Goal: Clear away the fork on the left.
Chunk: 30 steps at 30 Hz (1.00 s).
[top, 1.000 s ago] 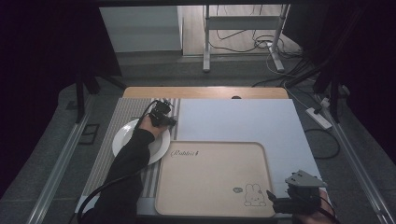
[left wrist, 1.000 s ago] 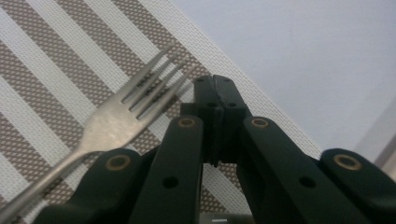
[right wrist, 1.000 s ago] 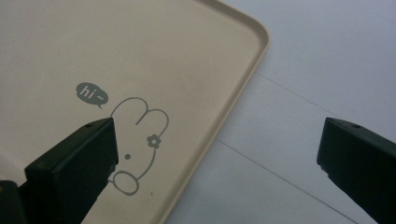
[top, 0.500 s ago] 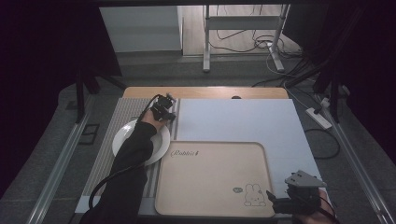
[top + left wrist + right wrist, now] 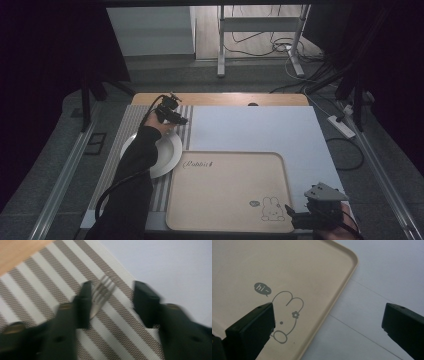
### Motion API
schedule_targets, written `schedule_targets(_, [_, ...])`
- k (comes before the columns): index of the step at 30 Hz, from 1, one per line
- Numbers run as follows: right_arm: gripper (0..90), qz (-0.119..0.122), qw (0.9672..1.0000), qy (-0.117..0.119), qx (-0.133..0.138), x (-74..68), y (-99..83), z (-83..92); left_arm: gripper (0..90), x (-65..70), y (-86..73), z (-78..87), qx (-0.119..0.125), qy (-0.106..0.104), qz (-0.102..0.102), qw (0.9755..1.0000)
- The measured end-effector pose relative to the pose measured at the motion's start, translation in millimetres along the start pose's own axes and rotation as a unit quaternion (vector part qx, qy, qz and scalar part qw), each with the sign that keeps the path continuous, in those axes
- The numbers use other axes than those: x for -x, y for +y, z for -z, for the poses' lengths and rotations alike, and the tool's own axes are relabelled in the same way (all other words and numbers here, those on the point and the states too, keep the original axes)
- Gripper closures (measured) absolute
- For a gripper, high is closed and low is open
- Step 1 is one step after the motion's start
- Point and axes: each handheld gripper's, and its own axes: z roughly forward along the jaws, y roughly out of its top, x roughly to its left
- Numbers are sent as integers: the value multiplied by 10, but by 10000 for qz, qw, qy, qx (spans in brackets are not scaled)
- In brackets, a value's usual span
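Your left tongs (image 5: 111,302) have just opened over the fork (image 5: 100,297). Your right tongs (image 5: 328,327), lower right, stay wide open.

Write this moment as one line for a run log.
left gripper: jaws just opened, fork lies between them on striped mat | right gripper: open over tray corner | plate: beside tray

High view: dim overall, surroundings near black on both sides; soft, even light falls on the pale grey-blue worktop (image 5: 260,127), brightest along its far edge. No glare, faint shadows only. Left gripper view: motion blur throughout; black two-jaw left gripper (image 5: 111,303) smeared, silver metal fork (image 5: 101,293) and brown-and-white striped placemat (image 5: 45,280) soft. Right gripper view: evenly lit, sharp on the beige rabbit-print tray (image 5: 287,270); near jaws slightly soft.
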Motion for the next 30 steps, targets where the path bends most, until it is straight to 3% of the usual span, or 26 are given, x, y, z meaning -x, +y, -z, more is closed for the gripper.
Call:
schedule_targets(1, [0, 0, 10000, 0, 0, 0, 0, 0, 380, -24, -7, 7, 4, 19, 20, 10000])
schedule_targets(2, [0, 0, 10000, 0, -2, -1, 0, -2, 266, -64, -25, 18, -15, 21, 22, 10000])
schedule_targets(3, [0, 0, 10000, 0, -2, -1, 0, -2, 266, -85, -37, 22, -24, 22, 29, 10000])
schedule_targets(4, [0, 3, 10000, 0, -2, -1, 0, -1, 162, -122, -59, 22, -21, 31, 57, 10000])
schedule_targets(5, [0, 3, 10000, 0, -2, -1, 0, -1, 162, -146, -71, 22, -44, 33, 71, 10000])
schedule_targets(8, [0, 0, 10000, 8, -5, 0, 0, -2, 49, -243, -123, 4, -130, 59, 240, 9996])
schedule_targets(9, [0, 2, 10000, 7, -4, 0, 0, -2, 26, -318, -162, -15, -214, -68, 345, 9992])
schedule_targets(12, [0, 6, 10000, 9, -3, -1, 1, -2, 0, -382, -199, -43, -302, -136, 426, 9985])
schedule_targets(17, [0, 2, 10000, 10, -3, 0, 0, -2, 0, -480, -269, -104, -559, 38, 457, 9974])
schedule_targets(21, [0, 9, 10000, 9, -2, -1, 0, -2, 20, -524, -309, -135, -841, 323, 410, 9951])
schedule_targets(22, [0, 11, 10000, 10, -4, -1, 0, -3, 45, -526, -311, -128, -866, 504, 417, 9941])
schedule_targets(26, [0, 18, 10000, 12, -6, -3, 1, -4, 119, -548, -338, -88, -749, 414, 328, 9958])
schedule_targets(29, [0, 28, 10000, 11, -12, -7, 1, -4, 311, -568, -359, -26, -683, 383, 271, 9966])
schedule_targets(30, [0, 36, 10000, 11, -20, -9, 1, -5, 456, -570, -376, -3, -661, 395, 232, 9968])
